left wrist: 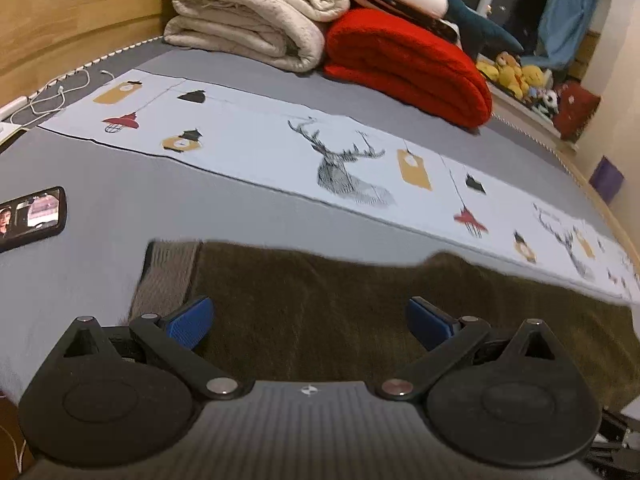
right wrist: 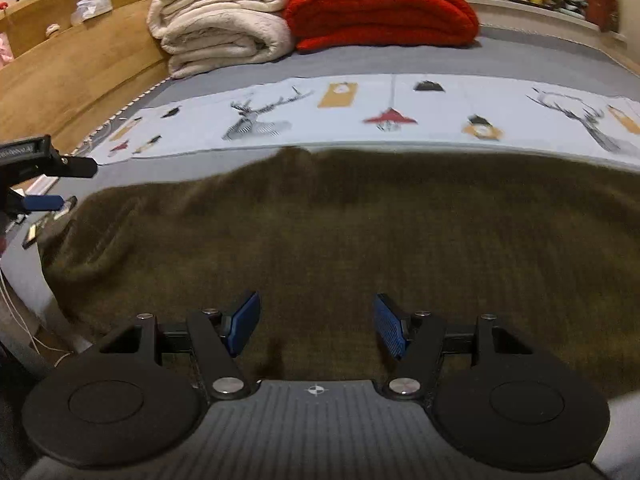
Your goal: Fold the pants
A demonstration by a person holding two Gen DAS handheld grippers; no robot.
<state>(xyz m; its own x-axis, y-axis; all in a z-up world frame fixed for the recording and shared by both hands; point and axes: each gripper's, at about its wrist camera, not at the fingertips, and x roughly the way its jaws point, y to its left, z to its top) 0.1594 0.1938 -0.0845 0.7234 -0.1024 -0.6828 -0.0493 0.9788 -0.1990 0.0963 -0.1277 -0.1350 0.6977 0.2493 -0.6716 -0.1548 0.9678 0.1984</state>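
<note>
Both wrist cams low, close; share pants (left wrist: 360, 312).

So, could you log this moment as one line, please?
left gripper open | right gripper open | pants flat on bed

We see a bed (right wrist: 520, 56) covered in a gray sheet, with a pale printed band (right wrist: 440, 120) of deer and lantern pictures running across it. Olive-brown pants (right wrist: 340, 240) lie spread flat on the near side. At the far side rest a folded cream blanket (right wrist: 216, 36) and, just beside it, a folded red blanket (right wrist: 380, 12) (touching, it seems). A phone (left wrist: 30, 216) lies on the sheet, and a white cable (left wrist: 56, 96) near the wooden edge.
</note>
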